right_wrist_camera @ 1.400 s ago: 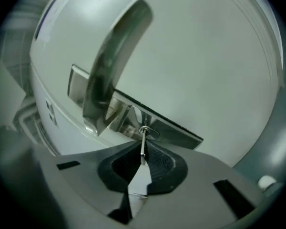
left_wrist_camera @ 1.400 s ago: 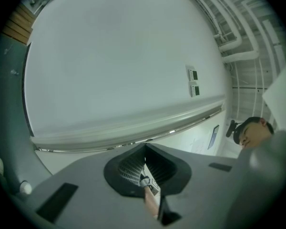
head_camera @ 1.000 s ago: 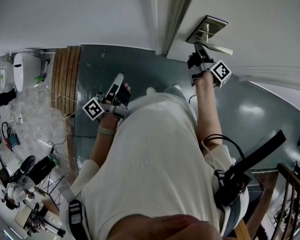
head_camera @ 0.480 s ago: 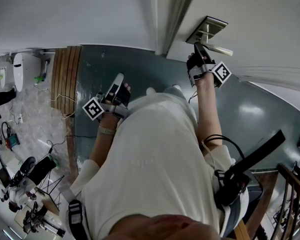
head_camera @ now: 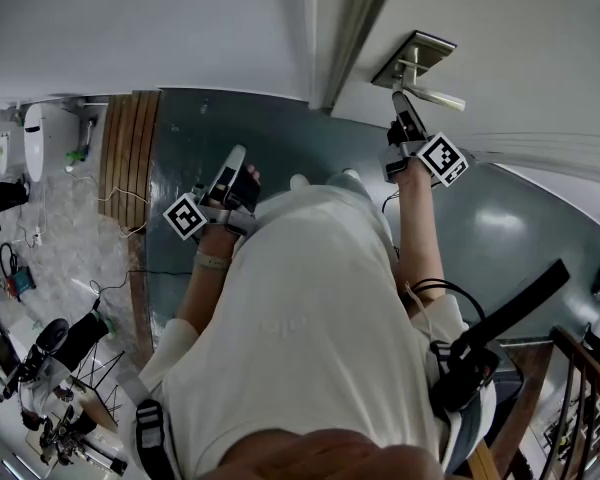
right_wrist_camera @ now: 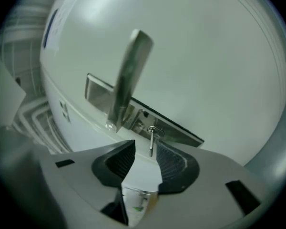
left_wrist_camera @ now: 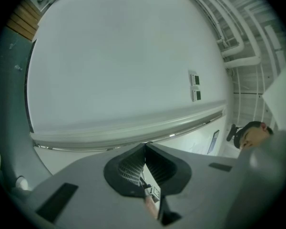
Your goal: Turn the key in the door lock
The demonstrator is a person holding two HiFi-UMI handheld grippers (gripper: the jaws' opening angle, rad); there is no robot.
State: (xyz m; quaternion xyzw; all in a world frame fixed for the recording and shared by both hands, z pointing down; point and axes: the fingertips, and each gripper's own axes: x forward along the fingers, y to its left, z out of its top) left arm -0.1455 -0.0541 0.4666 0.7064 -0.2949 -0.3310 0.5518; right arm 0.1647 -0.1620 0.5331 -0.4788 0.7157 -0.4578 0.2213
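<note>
Head view: A person stands at a white door. The right tongs reach up to the door, just under the silver handle and the lock plate. The left tongs are held low over the grey floor, well apart from the door.

Left gripper view: The left tongs are closed tight, with nothing between them. They face a plain white wall.

Right gripper view: The right tongs have just been opening and now stand apart. The key sticks out of the lock plate below the handle. It sits between the tips of the tongs, close to the right-hand one, but they do not squeeze it.
</note>
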